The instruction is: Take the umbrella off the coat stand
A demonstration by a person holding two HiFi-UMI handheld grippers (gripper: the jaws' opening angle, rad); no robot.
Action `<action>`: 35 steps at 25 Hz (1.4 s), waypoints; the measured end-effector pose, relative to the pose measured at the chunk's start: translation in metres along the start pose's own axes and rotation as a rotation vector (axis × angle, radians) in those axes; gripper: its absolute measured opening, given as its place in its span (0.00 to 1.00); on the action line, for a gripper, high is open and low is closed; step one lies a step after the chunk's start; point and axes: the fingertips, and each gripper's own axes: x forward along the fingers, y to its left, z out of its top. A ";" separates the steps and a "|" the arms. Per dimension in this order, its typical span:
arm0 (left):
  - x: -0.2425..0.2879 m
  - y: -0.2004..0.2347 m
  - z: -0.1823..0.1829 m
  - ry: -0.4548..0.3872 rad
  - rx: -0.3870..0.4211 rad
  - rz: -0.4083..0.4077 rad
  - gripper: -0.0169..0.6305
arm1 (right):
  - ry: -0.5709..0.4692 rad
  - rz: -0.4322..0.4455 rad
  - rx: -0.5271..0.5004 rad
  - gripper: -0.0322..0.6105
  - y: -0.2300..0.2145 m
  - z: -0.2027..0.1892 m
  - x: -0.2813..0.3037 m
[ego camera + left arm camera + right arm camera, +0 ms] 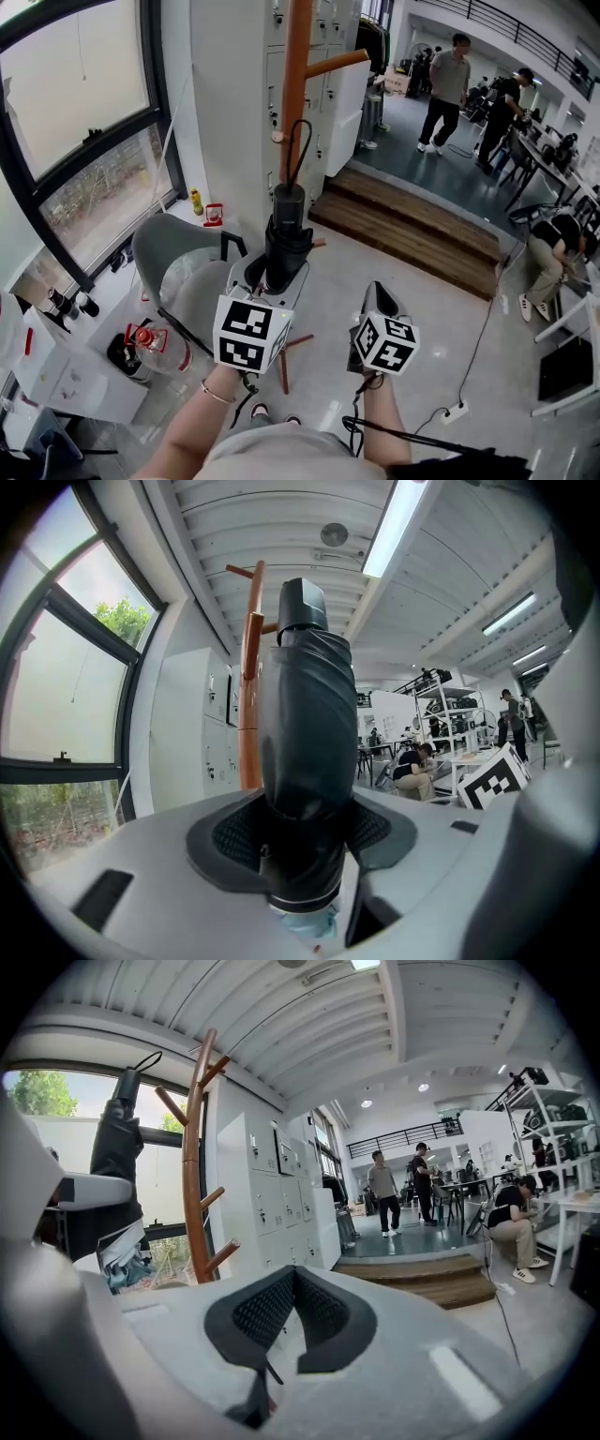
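A folded black umbrella stands upright in my left gripper, whose jaws are shut on its lower part. In the left gripper view the umbrella fills the middle, pinched between the dark pads. Its strap loop sticks up beside the orange-brown coat stand. In the right gripper view the umbrella hangs left of the coat stand, its loop apart from the pegs. My right gripper is to the right of the umbrella, shut on nothing, pads meeting at the tip.
A grey chair and a red-capped water jug sit at the lower left by the window. White lockers stand behind the coat stand. Wooden steps lead to an office with people; one crouches at the right.
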 end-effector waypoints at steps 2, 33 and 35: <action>0.003 -0.007 -0.003 0.000 -0.007 -0.017 0.37 | -0.001 -0.015 0.000 0.06 -0.007 -0.001 -0.004; 0.101 -0.144 -0.067 0.084 -0.075 -0.414 0.37 | 0.011 -0.464 0.047 0.06 -0.153 -0.025 -0.099; 0.103 -0.143 -0.075 0.087 -0.075 -0.419 0.37 | 0.017 -0.478 0.050 0.06 -0.153 -0.032 -0.100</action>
